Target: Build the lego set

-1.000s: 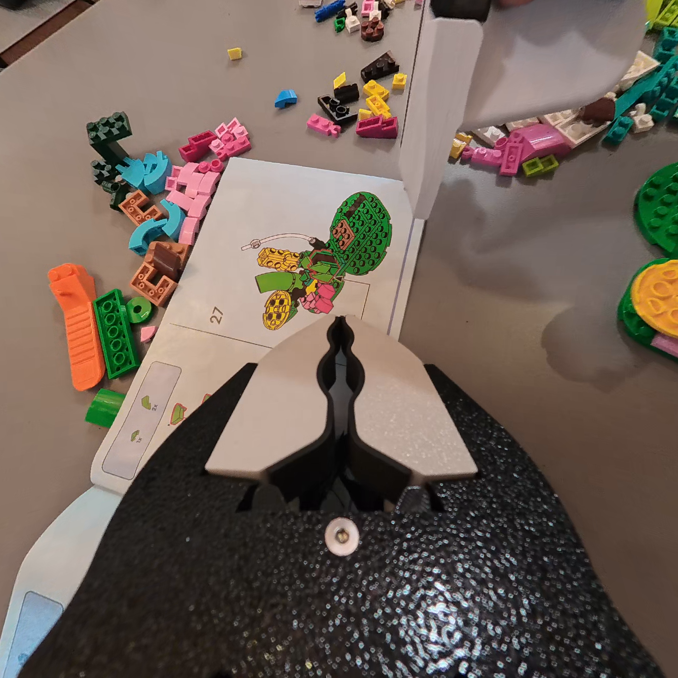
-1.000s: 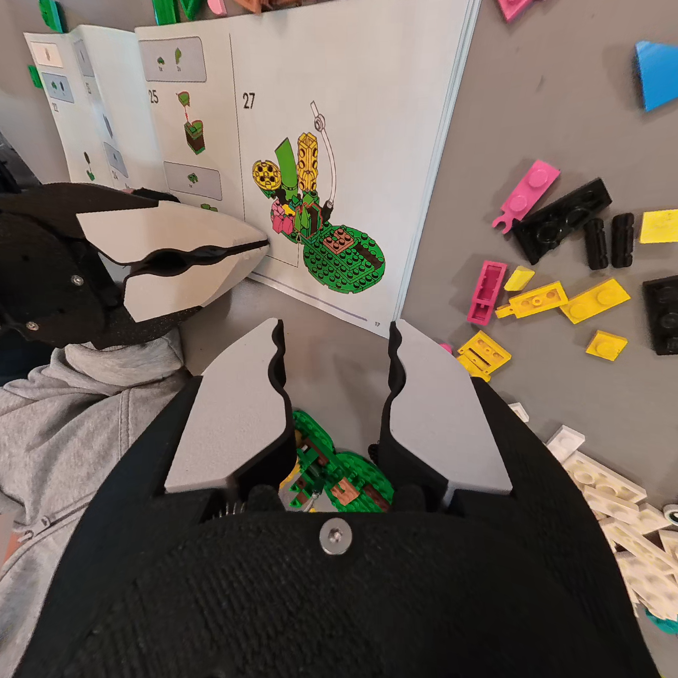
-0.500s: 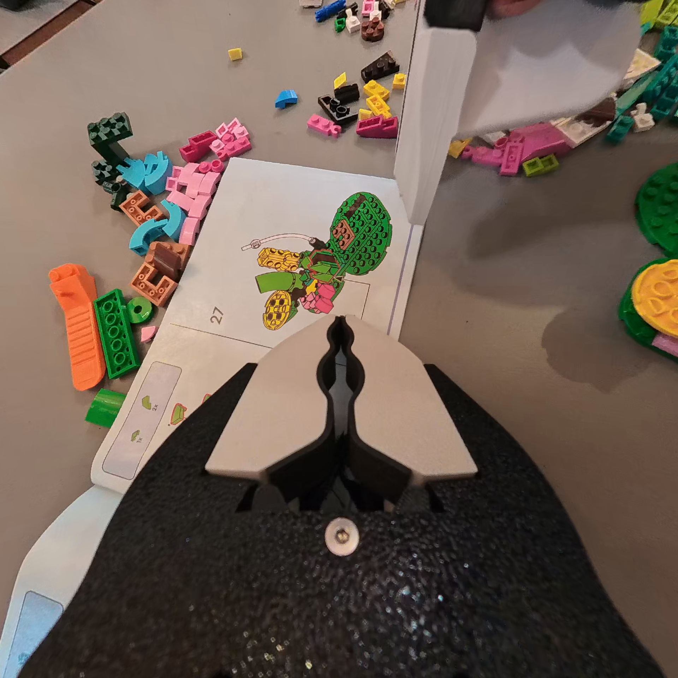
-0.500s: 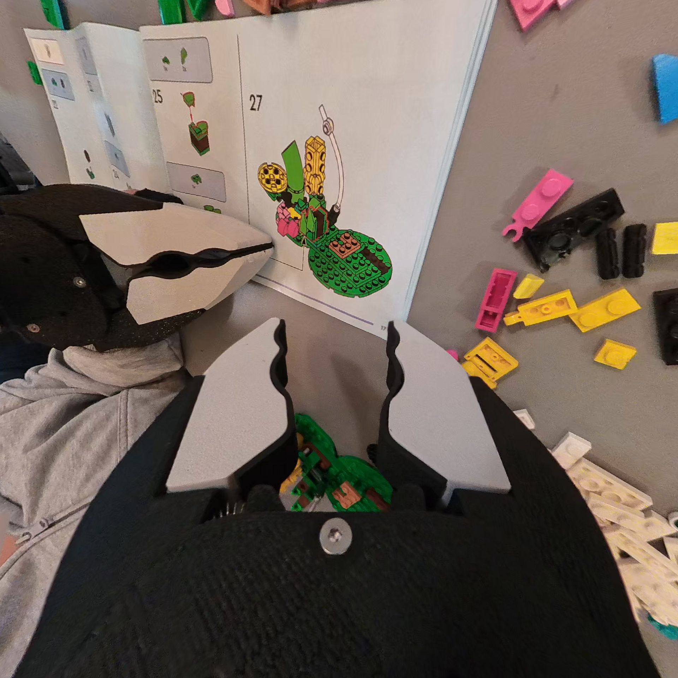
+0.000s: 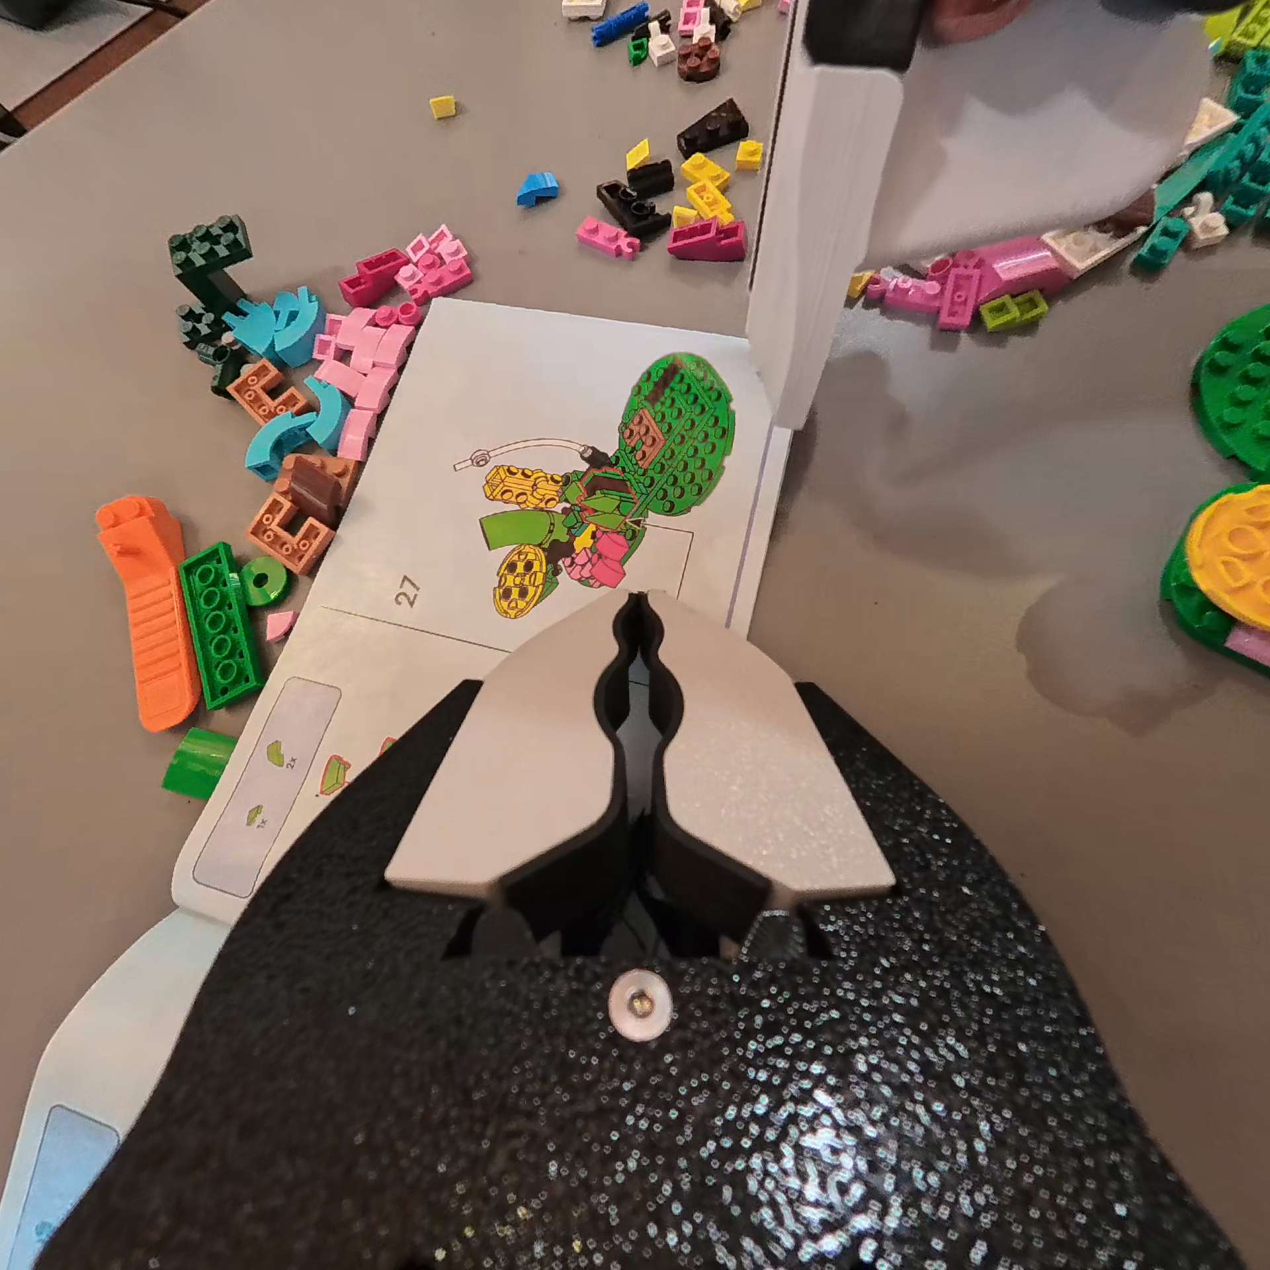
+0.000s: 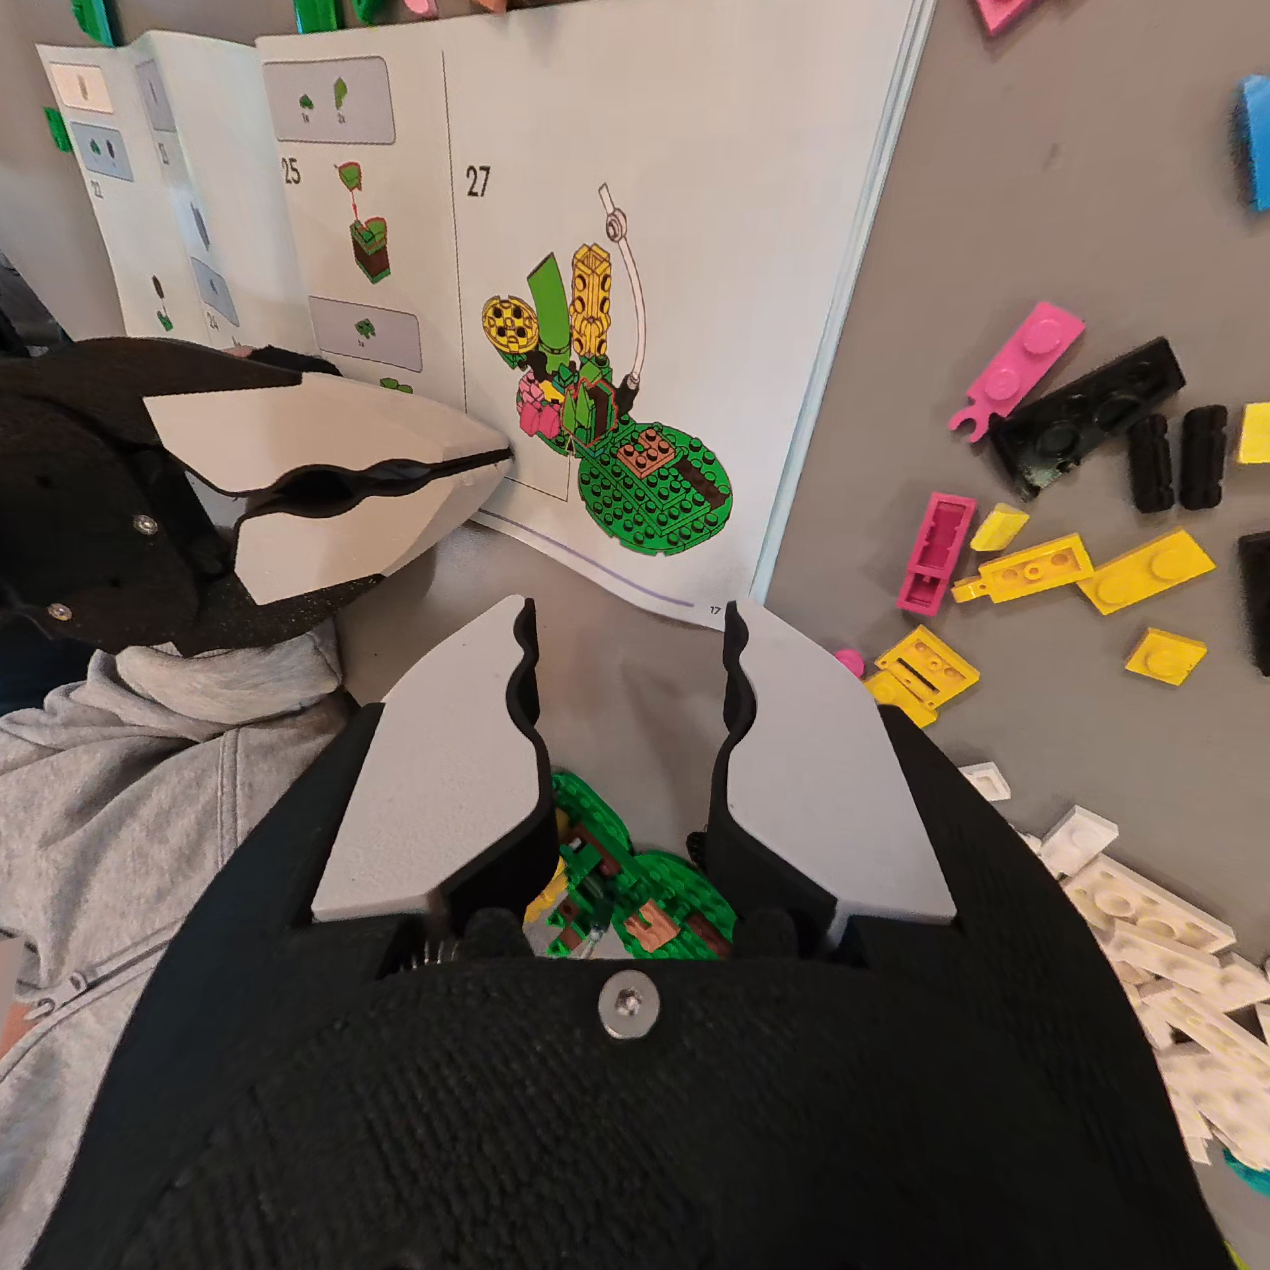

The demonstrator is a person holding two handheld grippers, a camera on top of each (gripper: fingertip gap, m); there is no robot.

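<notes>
A: Starting with the printed matter, an instruction booklet (image 6: 673,206) lies open on the grey table (image 5: 928,756); its pages carry step numbers, small parts boxes and a colour drawing of a green round base with yellow, pink and brown pieces; what the writing says stays unread here.

B: And the left gripper (image 5: 640,596)?

A: Its fingers are together at the tips, over the lower part of that drawing; the right wrist view shows the same closed beak (image 6: 505,459) over the page, nothing visible between the tips; whether it touches the paper cannot be told.

B: The right gripper (image 6: 627,611)?

A: Its fingers stand apart, with nothing between them; it hangs over bare table just off the booklet's near corner; beneath its body sits a green brick model (image 6: 639,893), partly hidden by the fingers.

B: What lies around?

A: Left of the booklet, an orange brick separator (image 5: 151,618) lies beside a green plate (image 5: 220,629), their long axes roughly parallel with the booklet's edge; pink bricks (image 5: 364,364), light-blue curved pieces (image 5: 288,323) and brown corner bricks (image 5: 282,529) crowd that edge; yellow plates (image 6: 1086,570) and black pieces (image 6: 1099,412) scatter on the other side; white plates (image 6: 1134,928) pile nearer the right gripper; a grey sweatshirt (image 6: 137,790) fills the left of the right wrist view.
</notes>
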